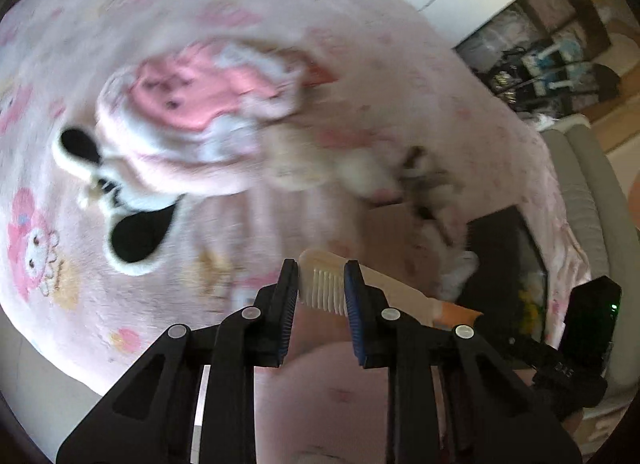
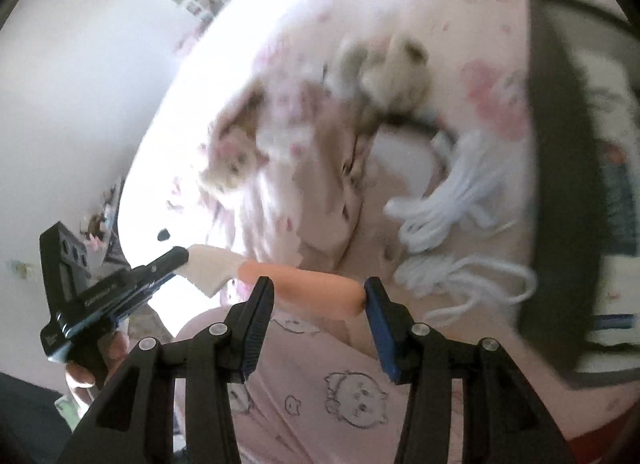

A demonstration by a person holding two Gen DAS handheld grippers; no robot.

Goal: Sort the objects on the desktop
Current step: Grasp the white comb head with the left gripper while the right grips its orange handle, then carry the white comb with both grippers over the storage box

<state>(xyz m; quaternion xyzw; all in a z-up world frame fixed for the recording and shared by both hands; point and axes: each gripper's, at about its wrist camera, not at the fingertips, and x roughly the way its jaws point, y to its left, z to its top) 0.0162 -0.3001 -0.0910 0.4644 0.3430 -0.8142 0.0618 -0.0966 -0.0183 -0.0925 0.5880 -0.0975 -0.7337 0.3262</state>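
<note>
A cream comb (image 1: pixel 324 284) with an orange handle (image 2: pixel 308 288) is held above a pink cartoon-print blanket (image 1: pixel 280 24). My left gripper (image 1: pixel 320 276) is shut on the comb's toothed end. It also shows in the right wrist view (image 2: pixel 176 260), gripping the cream end. My right gripper (image 2: pixel 318 292) is open, with its fingers on either side of the orange handle. The right gripper's body shows at the right edge of the left wrist view (image 1: pixel 592 320).
A pink and white plush toy (image 1: pixel 188 116) with black ears lies on the blanket. A small beige plush (image 2: pixel 392 72) and a coil of white cord (image 2: pixel 452 200) lie near a dark box (image 2: pixel 568 184). A sofa edge (image 1: pixel 580 192) is at the right.
</note>
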